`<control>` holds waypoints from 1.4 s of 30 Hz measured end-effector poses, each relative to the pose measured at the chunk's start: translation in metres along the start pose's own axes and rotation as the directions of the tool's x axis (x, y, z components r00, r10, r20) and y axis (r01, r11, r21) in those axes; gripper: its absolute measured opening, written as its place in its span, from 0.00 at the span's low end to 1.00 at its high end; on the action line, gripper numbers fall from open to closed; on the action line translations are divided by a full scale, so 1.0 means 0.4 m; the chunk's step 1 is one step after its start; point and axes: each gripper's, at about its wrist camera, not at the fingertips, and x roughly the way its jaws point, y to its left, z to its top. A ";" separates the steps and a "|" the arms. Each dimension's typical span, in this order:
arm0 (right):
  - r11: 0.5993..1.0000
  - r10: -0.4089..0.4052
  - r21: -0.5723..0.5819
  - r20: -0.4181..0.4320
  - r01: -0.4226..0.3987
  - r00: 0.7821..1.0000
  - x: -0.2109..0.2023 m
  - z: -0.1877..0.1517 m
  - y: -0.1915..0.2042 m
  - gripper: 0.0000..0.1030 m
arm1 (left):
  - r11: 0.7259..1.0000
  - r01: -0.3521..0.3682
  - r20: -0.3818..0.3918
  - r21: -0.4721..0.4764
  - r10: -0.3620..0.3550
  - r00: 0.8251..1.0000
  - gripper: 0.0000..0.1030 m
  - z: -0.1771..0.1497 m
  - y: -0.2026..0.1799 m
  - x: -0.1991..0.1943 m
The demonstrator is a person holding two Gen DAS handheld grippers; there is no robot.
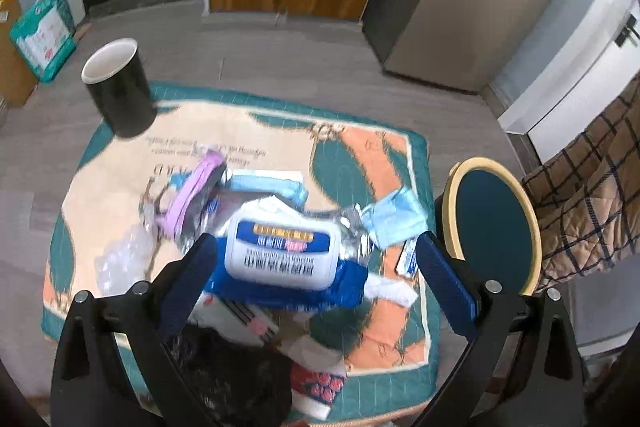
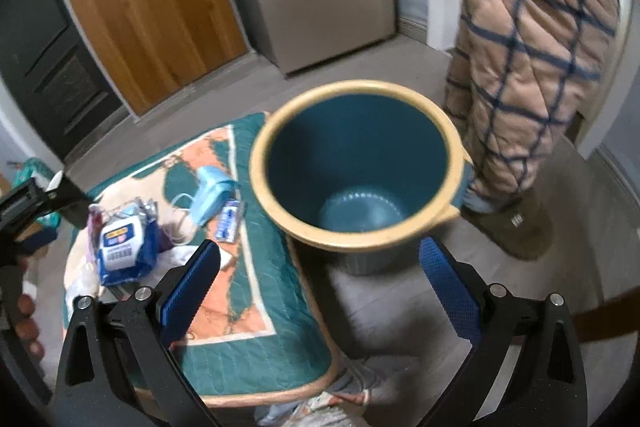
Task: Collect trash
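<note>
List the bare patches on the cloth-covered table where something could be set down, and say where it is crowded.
Free: the cloth beyond the pile, right of the black mug, and the strip along the bin side. Crowded: the centre, around the wipes pack, face masks and black bag.

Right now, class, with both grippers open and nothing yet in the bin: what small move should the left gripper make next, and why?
Probably ease the open left gripper down around the blue wet-wipes pack, then close. The pack lies directly between its fingers atop the litter, and the teal bin beside the table looks empty.
</note>
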 end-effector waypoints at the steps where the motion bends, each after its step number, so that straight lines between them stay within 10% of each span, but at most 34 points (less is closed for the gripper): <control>1: 1.000 -0.020 0.000 -0.006 0.020 1.000 0.003 -0.003 -0.002 0.96 | 1.000 -0.008 -0.016 -0.006 0.008 1.000 0.94 -0.004 -0.001 0.000; 8: 1.000 -0.003 0.022 -0.021 0.003 1.000 0.010 -0.042 0.013 0.96 | 0.986 0.099 -0.143 -0.137 -0.119 0.983 0.94 -0.028 0.011 -0.016; 17: 0.879 0.202 0.458 -0.111 -0.130 0.973 0.060 -0.111 -0.051 0.96 | 0.897 0.179 -0.256 -0.404 -0.299 0.919 0.94 -0.067 0.102 -0.005; 28: 0.674 0.330 0.732 -0.169 -0.106 0.929 0.120 -0.170 -0.186 0.96 | 0.910 0.193 -0.342 -0.366 -0.324 0.882 0.94 -0.084 0.020 0.045; 42: 0.661 0.383 0.738 -0.178 -0.134 0.906 0.128 -0.173 -0.198 0.96 | 0.937 0.172 -0.395 -0.304 -0.288 0.872 0.94 -0.114 -0.045 0.084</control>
